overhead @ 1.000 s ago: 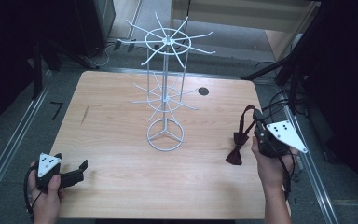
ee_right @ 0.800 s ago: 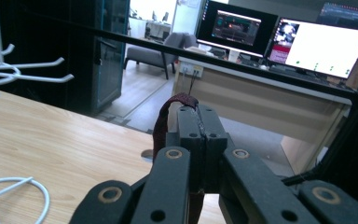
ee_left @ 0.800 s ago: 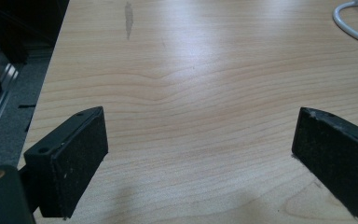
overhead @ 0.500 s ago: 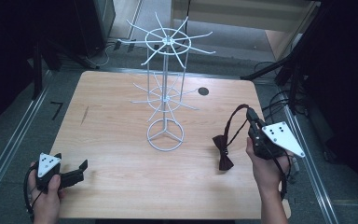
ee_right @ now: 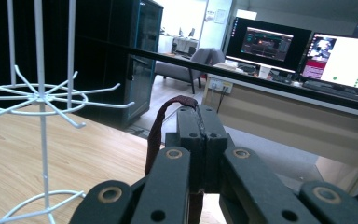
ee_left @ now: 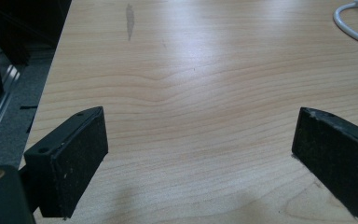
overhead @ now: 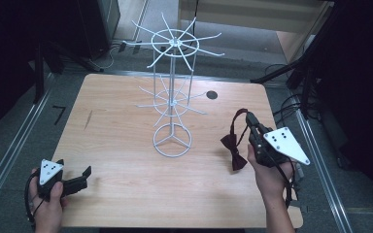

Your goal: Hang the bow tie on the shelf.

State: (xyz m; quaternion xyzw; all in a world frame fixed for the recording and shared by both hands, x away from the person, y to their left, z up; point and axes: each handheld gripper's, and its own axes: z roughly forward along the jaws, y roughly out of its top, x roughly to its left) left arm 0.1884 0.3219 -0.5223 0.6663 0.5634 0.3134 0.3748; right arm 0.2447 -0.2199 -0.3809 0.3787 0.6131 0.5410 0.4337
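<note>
Right gripper (overhead: 246, 118): your fingers were clamped on the strap of the bow tie (overhead: 233, 146)
Bow tie: it hung below your fingers, above the counter (overhead: 121, 145), right of the rack (overhead: 173, 97)
Rack: its hooks lay to your left, nearest your right hand
Left gripper (overhead: 85, 174): your fingers were spread, gripping nothing

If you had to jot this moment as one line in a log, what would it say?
right gripper: shut on bow tie strap, tie dangling beside wire rack | left gripper: open, nothing between jaws, low over table
</note>
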